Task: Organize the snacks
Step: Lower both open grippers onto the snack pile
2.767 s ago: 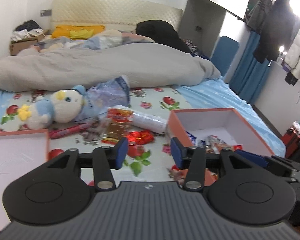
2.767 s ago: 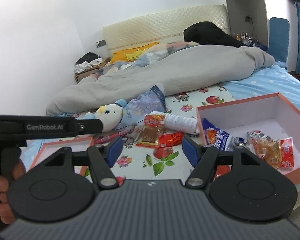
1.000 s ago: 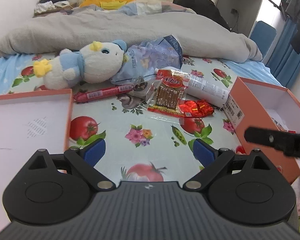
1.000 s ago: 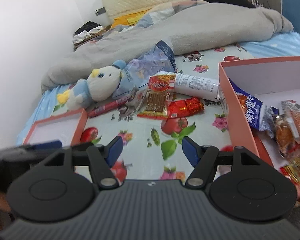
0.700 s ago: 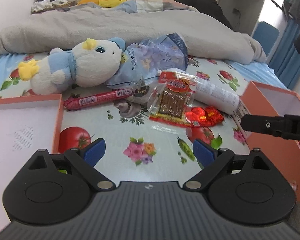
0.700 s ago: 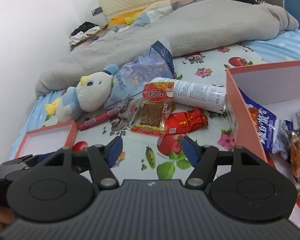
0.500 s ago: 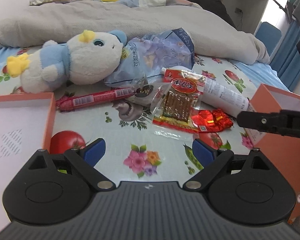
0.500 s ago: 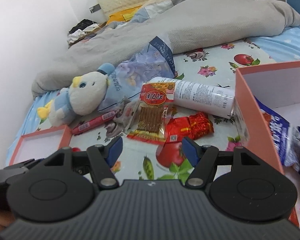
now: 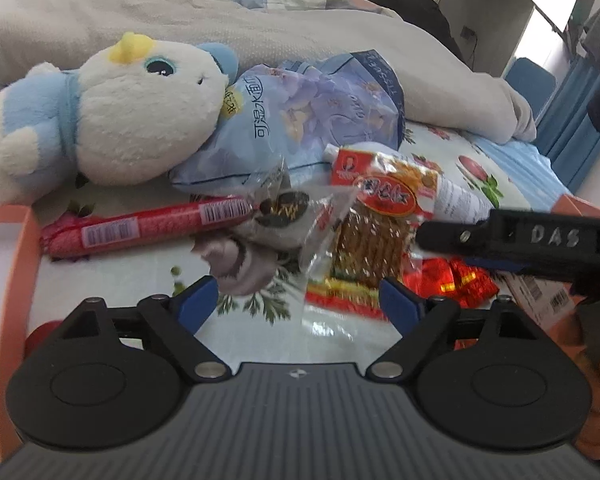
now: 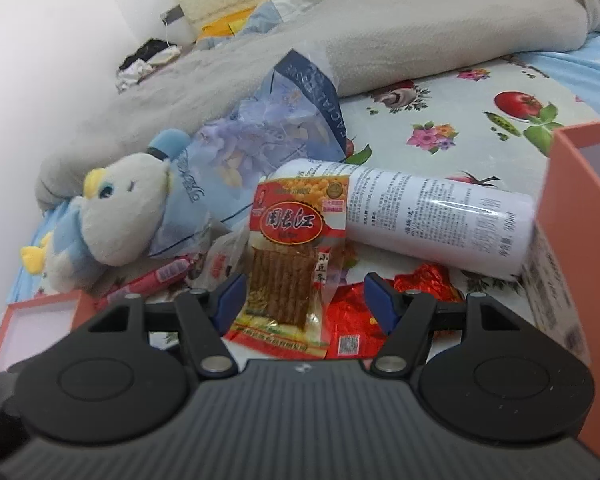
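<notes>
A stick-snack packet with a red label (image 10: pixel 296 248) (image 9: pixel 380 224) lies in a loose pile on the floral sheet. A red sausage (image 9: pixel 140 228) lies to its left and red foil packets (image 10: pixel 352 316) to its right. My right gripper (image 10: pixel 304 296) hovers open just over the packet's near end, which shows between its fingers without touching the pads. My left gripper (image 9: pixel 300 300) is wide and its jaws are closing. Only the clear edge of a wrapper shows between them, unpressed. The orange box (image 10: pixel 572 184) stands at the right.
A white can (image 10: pixel 432 224) lies against the box. A blue printed bag (image 9: pixel 312 120) and a plush toy (image 9: pixel 120 120) lie behind the pile, with a grey duvet beyond. The box lid (image 9: pixel 20 264) lies at the left. The right tool's black body (image 9: pixel 540 240) crosses the left wrist view.
Both grippers have come forward and down toward the snack pile, which now fills both views. The left fingers stand slightly closer together. The right tool has moved further into the left wrist view.
</notes>
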Tool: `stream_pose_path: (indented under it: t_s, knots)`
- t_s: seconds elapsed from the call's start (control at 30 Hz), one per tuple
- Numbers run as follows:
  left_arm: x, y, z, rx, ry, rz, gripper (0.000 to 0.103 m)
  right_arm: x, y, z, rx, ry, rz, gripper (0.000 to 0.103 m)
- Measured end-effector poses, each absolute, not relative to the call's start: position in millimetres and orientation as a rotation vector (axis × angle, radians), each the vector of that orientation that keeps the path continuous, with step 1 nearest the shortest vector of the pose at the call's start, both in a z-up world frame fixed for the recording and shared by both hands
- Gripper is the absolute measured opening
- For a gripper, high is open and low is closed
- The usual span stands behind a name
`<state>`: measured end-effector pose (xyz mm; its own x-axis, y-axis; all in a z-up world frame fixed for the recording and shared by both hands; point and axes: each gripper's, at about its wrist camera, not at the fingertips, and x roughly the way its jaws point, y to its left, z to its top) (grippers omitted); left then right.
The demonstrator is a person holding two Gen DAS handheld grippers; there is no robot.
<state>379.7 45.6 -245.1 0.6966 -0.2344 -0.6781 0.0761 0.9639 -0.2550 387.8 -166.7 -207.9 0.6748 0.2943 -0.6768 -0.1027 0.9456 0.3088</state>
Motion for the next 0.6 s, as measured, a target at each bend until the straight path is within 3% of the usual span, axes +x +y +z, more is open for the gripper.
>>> stream_pose_path:
  t_s: [0.37,0.5,0.6]
  knots:
    - [411,47,-267,-0.3,0.751,-0.177,0.084,428,-174,-233,0.4,0.853,0.206,0.067]
    - [417,37,-268,-0.274,0.738,-0.174,0.084,434,-175,-239,0.409,0.873,0.225,0.057]
    - [419,37,-270,-0.281,0.718,-0.166,0.083,436,-175,-239,0.414,0.87,0.247,0.057]
